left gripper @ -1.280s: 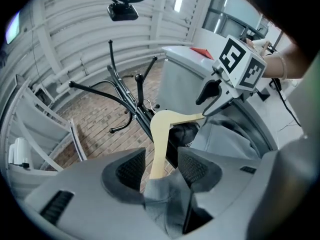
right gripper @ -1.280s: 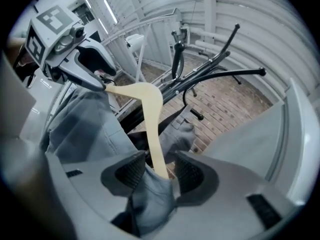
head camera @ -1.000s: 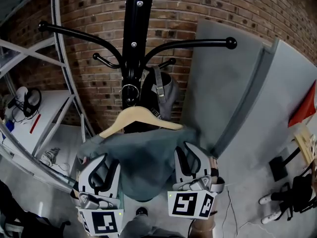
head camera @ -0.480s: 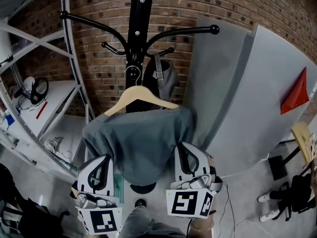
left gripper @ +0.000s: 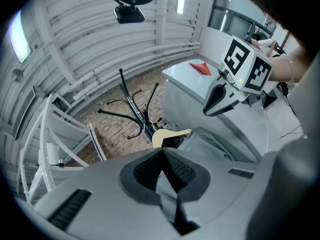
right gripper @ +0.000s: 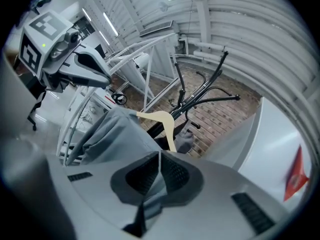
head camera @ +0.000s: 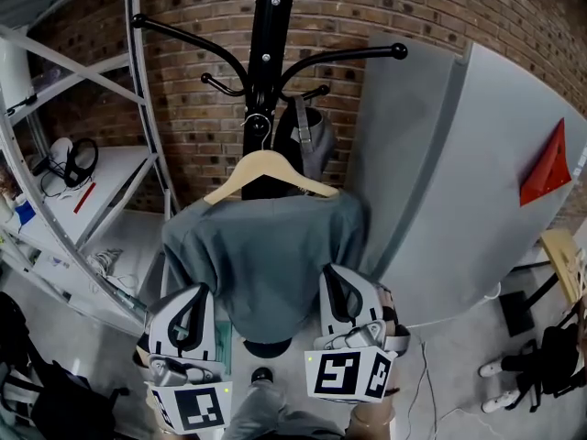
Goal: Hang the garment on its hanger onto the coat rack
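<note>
A grey-green garment (head camera: pixel 266 255) hangs flat on a wooden hanger (head camera: pixel 271 165). The hanger's hook sits at a ring on the black coat rack (head camera: pixel 268 62). My left gripper (head camera: pixel 194 293) is shut just below the garment's lower left edge. My right gripper (head camera: pixel 332 273) is shut at its lower right edge, in front of the fabric. In the left gripper view the pads (left gripper: pixel 162 151) meet with nothing clamped, and the hanger (left gripper: pixel 170 135) and garment (left gripper: pixel 210 141) lie beyond. The right gripper view shows its pads (right gripper: pixel 159 155) together, with the garment (right gripper: pixel 107 134) and hanger (right gripper: pixel 162 121) ahead.
A grey bag (head camera: pixel 307 149) hangs on the rack behind the hanger. White metal shelving (head camera: pixel 83 154) stands at the left and a tall grey panel (head camera: pixel 431 172) at the right. A brick wall (head camera: pixel 183 90) is behind. The rack's round base (head camera: pixel 268 348) is on the floor between the grippers.
The garment was bunched up between the two grippers; now it hangs flat from the hanger. Both grippers have come off it, closed, and sit lower at its bottom edge.
</note>
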Demonstrator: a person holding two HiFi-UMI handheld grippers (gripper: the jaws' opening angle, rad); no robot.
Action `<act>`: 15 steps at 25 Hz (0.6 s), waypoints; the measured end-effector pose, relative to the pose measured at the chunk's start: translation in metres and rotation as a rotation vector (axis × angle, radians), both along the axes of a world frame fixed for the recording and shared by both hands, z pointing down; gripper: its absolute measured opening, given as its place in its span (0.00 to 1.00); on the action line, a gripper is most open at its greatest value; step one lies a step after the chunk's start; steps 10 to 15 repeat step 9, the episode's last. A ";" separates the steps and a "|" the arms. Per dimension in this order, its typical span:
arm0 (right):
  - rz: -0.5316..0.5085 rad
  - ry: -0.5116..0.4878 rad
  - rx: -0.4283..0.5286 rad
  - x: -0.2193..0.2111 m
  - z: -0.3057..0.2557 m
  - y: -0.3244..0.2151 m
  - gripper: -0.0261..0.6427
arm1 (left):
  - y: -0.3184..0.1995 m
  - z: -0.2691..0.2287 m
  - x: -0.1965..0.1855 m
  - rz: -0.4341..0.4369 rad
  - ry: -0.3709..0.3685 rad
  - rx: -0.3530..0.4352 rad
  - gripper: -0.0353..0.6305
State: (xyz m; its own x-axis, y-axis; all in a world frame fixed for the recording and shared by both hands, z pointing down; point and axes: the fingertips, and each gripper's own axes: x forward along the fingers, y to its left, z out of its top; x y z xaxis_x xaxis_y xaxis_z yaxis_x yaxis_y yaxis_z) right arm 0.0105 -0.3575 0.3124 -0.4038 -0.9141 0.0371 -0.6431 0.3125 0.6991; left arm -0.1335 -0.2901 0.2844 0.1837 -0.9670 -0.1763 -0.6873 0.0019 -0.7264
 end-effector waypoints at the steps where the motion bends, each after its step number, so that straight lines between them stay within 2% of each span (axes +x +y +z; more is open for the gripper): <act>1: -0.001 0.001 0.000 0.000 0.000 0.000 0.08 | 0.000 0.002 -0.001 -0.002 -0.002 -0.009 0.06; 15: -0.045 0.007 0.008 -0.010 -0.001 0.001 0.08 | -0.005 0.003 -0.010 -0.028 0.017 -0.023 0.06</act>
